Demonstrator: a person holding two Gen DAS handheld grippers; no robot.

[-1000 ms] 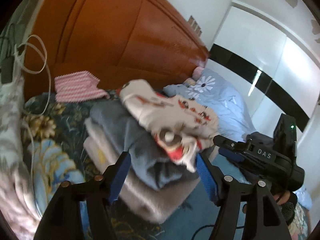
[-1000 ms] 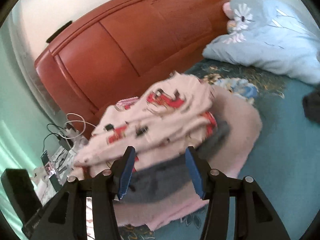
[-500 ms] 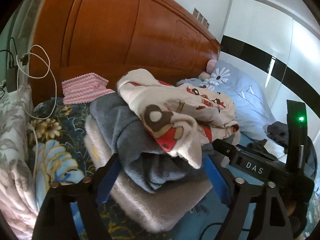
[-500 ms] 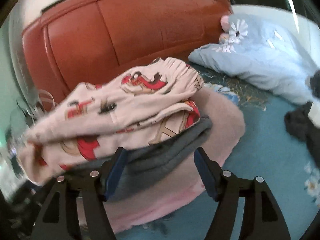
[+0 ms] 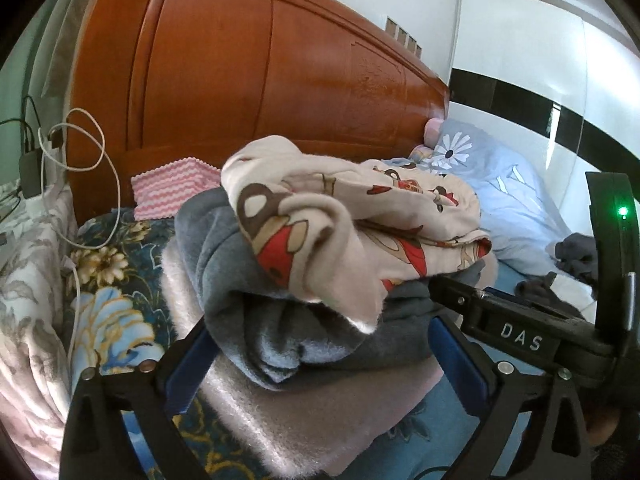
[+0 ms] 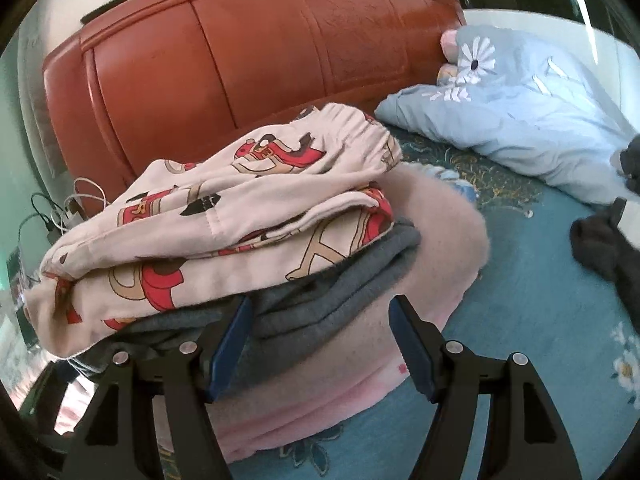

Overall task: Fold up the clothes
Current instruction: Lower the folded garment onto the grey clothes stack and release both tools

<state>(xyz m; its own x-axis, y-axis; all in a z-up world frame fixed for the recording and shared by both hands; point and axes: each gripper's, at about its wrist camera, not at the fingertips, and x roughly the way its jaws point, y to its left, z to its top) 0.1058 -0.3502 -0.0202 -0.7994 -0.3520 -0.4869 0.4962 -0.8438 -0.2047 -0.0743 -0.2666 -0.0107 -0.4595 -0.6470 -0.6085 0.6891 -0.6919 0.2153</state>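
A stack of folded clothes lies on the bed: a cream printed garment (image 5: 360, 216) (image 6: 248, 216) on top, a grey garment (image 5: 280, 320) (image 6: 332, 292) under it, a pink fluffy one (image 5: 280, 420) (image 6: 432, 240) at the bottom. My left gripper (image 5: 320, 356) is open, its blue pads either side of the stack's near end. My right gripper (image 6: 320, 340) is open at the stack's other side, jaws around the grey layer's edge. The right gripper's body (image 5: 540, 332) shows in the left wrist view.
A wooden headboard (image 5: 280, 80) stands behind the stack. A blue pillow with a daisy (image 6: 520, 112) lies to the right. A pink striped cloth (image 5: 172, 188) sits by the headboard. White cables (image 5: 92, 152) hang at left. Dark clothes (image 6: 600, 248) lie on the teal bedspread (image 6: 540, 320).
Both grippers have moved closer to the stack and lower. The cream garment has come to rest on top of the grey one.
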